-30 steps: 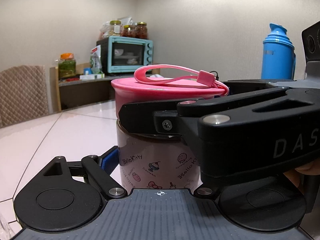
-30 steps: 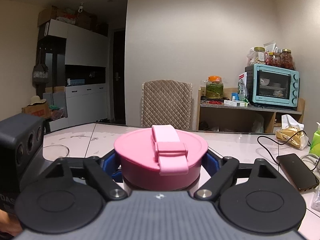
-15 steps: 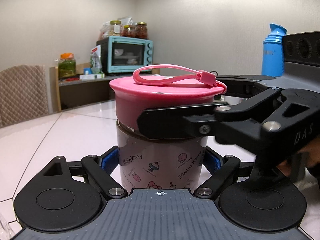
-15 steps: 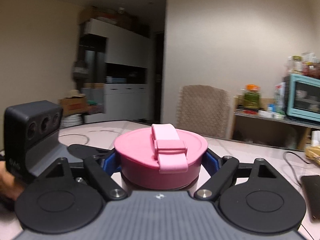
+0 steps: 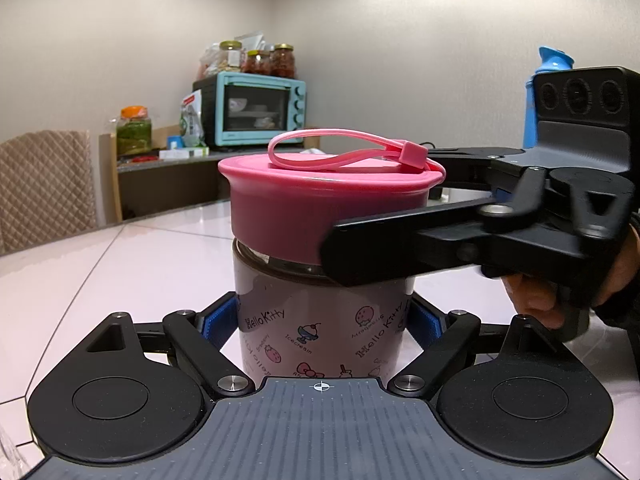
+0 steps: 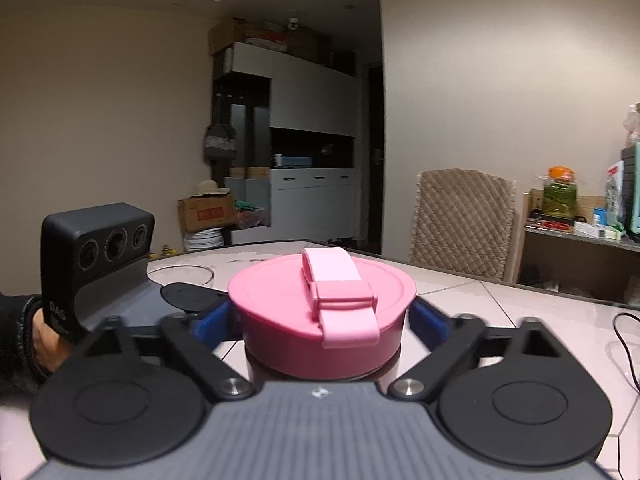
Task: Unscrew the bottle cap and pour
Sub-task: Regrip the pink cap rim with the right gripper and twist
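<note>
1. Bottle (image 5: 320,332): its base is hidden behind the left gripper (image 5: 320,316), whose blue pads clamp its body on the table (image 5: 120,264).
2. Pink cap (image 6: 322,320) sits clamped between the right gripper (image 6: 322,320) fingers; the near finger covers its lower edge.

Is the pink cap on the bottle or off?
On: the pink cap sits atop the bottle, right hand-held gripper clamped around it.

Both wrist cameras sit close, level, crosswise, sharing the pink cap (image 5: 328,200).
</note>
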Demonstrator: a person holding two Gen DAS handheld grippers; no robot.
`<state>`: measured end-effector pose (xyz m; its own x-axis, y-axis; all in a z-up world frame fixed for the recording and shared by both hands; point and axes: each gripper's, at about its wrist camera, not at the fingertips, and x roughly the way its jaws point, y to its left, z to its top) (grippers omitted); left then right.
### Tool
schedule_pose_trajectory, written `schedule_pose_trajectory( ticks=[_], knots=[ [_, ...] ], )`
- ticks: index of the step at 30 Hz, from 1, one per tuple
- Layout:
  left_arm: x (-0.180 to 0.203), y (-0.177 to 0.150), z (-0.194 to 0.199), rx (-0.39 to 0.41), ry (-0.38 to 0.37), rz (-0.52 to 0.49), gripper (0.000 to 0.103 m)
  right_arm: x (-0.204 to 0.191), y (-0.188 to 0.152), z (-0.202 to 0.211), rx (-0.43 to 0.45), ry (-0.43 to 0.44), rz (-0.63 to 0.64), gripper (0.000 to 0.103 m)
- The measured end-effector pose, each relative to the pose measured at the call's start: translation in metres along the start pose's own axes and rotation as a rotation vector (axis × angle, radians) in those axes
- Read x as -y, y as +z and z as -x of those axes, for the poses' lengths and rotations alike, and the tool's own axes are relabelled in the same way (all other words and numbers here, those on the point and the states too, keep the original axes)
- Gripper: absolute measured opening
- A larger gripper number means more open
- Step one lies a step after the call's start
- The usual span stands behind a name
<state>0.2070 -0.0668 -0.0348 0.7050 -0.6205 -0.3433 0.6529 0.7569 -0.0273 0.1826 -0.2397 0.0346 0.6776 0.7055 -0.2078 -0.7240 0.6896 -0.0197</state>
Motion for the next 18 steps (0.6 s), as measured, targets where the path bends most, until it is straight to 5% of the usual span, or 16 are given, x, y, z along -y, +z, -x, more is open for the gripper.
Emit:
schedule_pose_trajectory(
  ticks=[18],
  knots=[
    [-0.001, 0.0, 0.0, 0.0, 0.0, 0.0, 0.09, -0.047, 0.003, -0.002, -0.009, -0.32, -0.065, 0.1]
  ],
)
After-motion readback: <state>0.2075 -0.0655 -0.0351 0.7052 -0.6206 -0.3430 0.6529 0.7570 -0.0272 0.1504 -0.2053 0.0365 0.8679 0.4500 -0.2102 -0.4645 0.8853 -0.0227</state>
